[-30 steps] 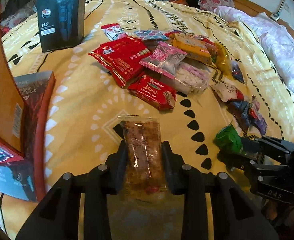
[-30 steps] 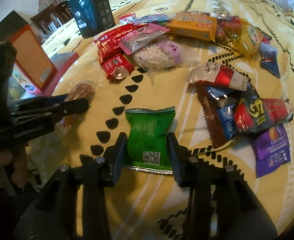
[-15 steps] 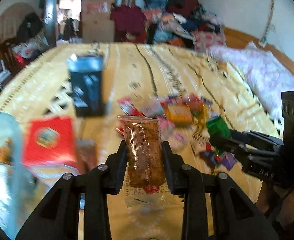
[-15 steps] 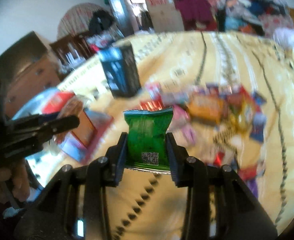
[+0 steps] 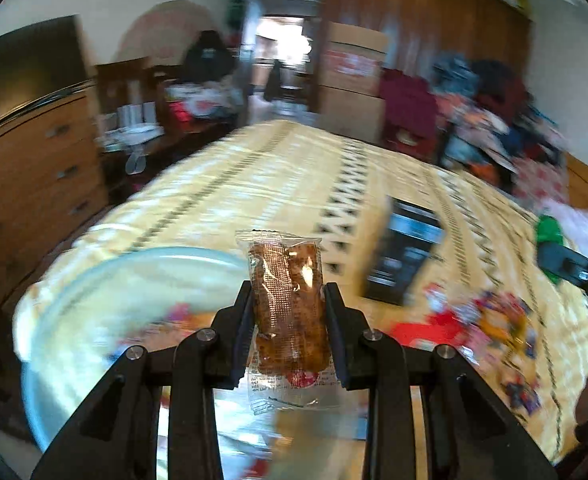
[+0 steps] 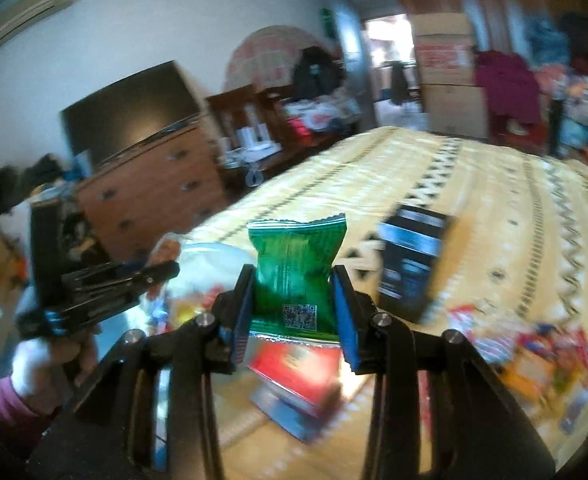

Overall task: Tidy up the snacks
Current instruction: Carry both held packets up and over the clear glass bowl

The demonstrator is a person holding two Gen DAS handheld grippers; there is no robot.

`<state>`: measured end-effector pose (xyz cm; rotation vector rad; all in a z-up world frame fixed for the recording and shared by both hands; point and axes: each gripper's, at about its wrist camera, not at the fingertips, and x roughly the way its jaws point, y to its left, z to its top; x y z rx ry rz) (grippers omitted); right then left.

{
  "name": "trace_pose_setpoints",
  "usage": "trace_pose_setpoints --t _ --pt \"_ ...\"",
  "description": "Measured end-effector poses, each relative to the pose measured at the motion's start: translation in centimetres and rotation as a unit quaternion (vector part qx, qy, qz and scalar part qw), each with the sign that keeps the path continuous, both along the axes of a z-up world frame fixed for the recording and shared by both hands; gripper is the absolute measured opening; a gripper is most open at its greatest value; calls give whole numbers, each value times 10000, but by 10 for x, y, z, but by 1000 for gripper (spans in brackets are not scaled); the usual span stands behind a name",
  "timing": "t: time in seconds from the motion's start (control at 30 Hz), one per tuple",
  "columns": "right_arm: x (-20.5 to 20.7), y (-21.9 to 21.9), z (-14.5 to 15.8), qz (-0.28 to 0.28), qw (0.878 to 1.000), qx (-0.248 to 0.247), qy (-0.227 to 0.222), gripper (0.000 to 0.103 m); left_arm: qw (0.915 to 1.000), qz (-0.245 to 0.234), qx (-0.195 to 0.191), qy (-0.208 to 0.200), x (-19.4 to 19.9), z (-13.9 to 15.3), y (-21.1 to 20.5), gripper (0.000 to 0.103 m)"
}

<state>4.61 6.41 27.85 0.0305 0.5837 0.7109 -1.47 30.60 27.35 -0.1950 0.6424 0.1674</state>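
Snacks: a clear-wrapped brown bar [image 5: 289,304] and a green packet [image 6: 296,270] are each held up off the bed; the remaining heap [image 5: 494,320] lies blurred near the bed's right edge.
Left gripper [image 5: 289,312]: clenched on the brown bar, which stands upright between the pads, its clear wrapper sticking out above and below them.
Right gripper [image 6: 294,300]: grasping the green packet by its lower half, code patch facing the camera.
Bowl [image 5: 94,280]: pale and round, at the bed's near left corner, blurred, with colourful wrappers inside.
Black box [image 6: 412,264]: stands upright on the yellow patterned bedspread [image 5: 294,172], beside the heap.
Red box [image 6: 298,372]: lies on the bedspread, below the green packet in the right wrist view.
Person: a hand [image 6: 50,360] with a pink sleeve holds the left gripper's handle.
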Motion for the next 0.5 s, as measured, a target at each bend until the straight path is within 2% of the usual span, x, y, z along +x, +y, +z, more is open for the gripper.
trace_pose_setpoints --t 0.17,0.27,0.5 --pt "14 66 5 550 9983 24 167 38 9975 673 -118 169 -8 -10 74 34" --pt "18 104 1 836 9960 -59 300 38 9954 882 -159 325 -9 -21 97 34" --pt "27 163 -20 1219 9899 -394 603 38 9927 1018 -166 621 -3 -46 114 34"
